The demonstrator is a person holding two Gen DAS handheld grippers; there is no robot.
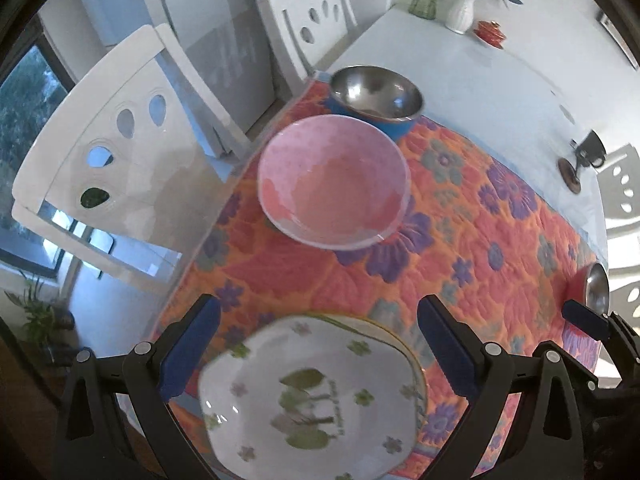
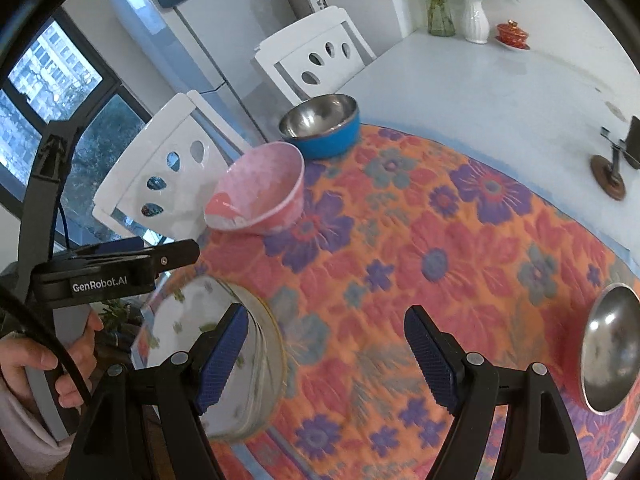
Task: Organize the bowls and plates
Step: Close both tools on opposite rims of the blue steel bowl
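A stack of white flowered plates lies on the floral mat near the table's front edge, under and between the fingers of my open left gripper. It also shows in the right wrist view. A pink bowl stands upright behind the plates, and a steel bowl with a blue outside stands behind that. Both show in the right wrist view, the pink bowl and the blue bowl. My right gripper is open and empty over the mat. A steel bowl lies at its right.
The floral mat covers the near part of a white table. Two white chairs stand at the left side. Vases with flowers, a red lidded cup and a small black stand are further back.
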